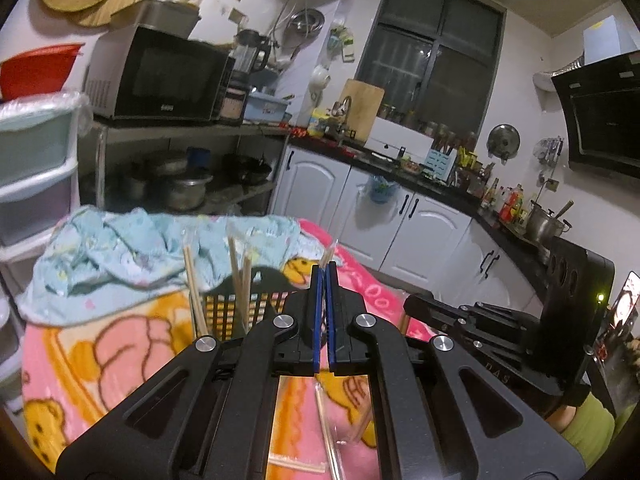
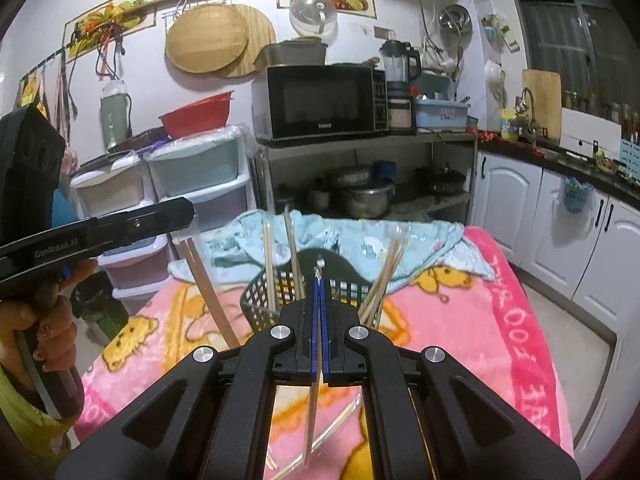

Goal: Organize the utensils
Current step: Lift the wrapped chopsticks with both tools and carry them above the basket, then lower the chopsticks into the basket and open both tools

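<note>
A black mesh basket (image 2: 260, 300) stands on a pink cartoon blanket and holds several wooden chopsticks (image 2: 269, 264) upright. It also shows in the left wrist view (image 1: 236, 312). My right gripper (image 2: 319, 276) is shut on a thin chopstick (image 2: 312, 412) in a clear wrapper, just in front of the basket. My left gripper (image 1: 325, 270) is shut with nothing visible between its blue pads, above the blanket near the basket. More wrapped chopsticks (image 1: 328, 436) lie on the blanket under it.
A light blue cloth (image 2: 348, 240) is bunched behind the basket. The pink blanket (image 2: 460, 320) covers the table. Plastic drawers (image 2: 200, 184) stand at left, a shelf with a microwave (image 2: 320, 100) and pots behind, white cabinets (image 2: 560, 232) at right.
</note>
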`<state>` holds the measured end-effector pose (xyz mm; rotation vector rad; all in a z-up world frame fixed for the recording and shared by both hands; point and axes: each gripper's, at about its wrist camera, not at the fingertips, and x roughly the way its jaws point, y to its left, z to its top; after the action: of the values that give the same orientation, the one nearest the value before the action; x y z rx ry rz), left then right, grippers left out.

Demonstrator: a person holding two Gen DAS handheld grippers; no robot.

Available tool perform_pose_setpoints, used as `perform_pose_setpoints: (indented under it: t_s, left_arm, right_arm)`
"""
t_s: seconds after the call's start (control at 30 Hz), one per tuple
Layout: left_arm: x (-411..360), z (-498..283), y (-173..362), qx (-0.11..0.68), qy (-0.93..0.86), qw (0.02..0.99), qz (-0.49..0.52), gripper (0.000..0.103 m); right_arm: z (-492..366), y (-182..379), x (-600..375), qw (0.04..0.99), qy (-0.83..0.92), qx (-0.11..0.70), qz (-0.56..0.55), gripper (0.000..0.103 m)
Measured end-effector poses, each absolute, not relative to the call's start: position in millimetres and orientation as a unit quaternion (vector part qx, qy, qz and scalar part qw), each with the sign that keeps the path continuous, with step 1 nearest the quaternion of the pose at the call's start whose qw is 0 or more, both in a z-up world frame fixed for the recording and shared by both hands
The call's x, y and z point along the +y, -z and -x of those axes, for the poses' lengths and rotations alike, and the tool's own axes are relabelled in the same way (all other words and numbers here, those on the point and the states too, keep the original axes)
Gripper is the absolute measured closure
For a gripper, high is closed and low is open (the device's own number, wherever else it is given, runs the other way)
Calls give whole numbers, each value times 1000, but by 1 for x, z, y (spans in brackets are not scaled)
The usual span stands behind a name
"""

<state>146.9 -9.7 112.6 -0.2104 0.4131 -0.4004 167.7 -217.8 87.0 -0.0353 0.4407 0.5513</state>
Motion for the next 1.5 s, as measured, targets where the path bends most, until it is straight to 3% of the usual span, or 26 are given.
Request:
perform_pose_setpoints:
  t_s: [0.83, 1.5]
  left_arm:
    - [2, -177, -189, 134, 170, 973, 73, 103]
    - [16, -203, -176, 141, 141, 977, 77, 103]
  right_arm:
    - [-195, -194, -215, 963, -256, 80, 17, 102]
    - [-239, -186, -209, 970, -236, 65, 9, 102]
